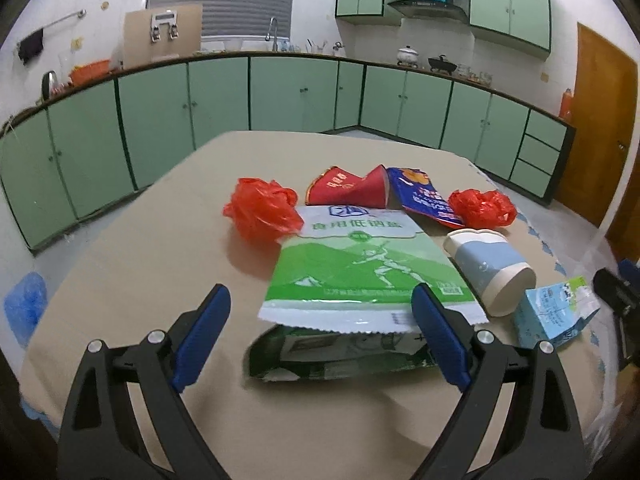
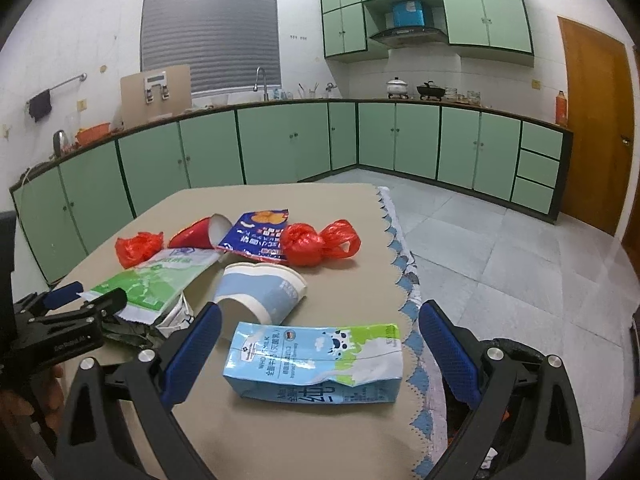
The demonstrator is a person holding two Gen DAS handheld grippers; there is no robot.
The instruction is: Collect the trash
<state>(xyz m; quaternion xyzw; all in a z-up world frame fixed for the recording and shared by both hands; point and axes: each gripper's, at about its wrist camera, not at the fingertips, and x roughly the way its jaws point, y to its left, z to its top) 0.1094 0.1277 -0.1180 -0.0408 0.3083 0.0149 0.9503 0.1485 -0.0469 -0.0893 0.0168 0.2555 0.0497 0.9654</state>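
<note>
Trash lies on a beige table (image 1: 132, 280). A green-and-white salt bag (image 1: 360, 264) rests over a crumpled dark green wrapper (image 1: 332, 360); my left gripper (image 1: 320, 332) is open, its blue pads either side of them. The left gripper (image 2: 76, 300) shows at the left of the right wrist view. A flattened blue milk carton (image 2: 316, 360) lies between the open fingers of my right gripper (image 2: 320, 348). Beyond lie a blue paper cup (image 2: 260, 292), a red paper cup (image 2: 200, 234), a blue snack bag (image 2: 256, 236) and two red plastic bags (image 2: 316, 242) (image 2: 138, 248).
The table's right edge (image 2: 404, 280) has a scalloped blue-trimmed cloth, with tiled floor (image 2: 500, 260) beyond. Green kitchen cabinets (image 2: 280, 144) line the far walls and a wooden door (image 2: 596, 128) stands at the right. A blue bag (image 1: 24, 308) sits left of the table.
</note>
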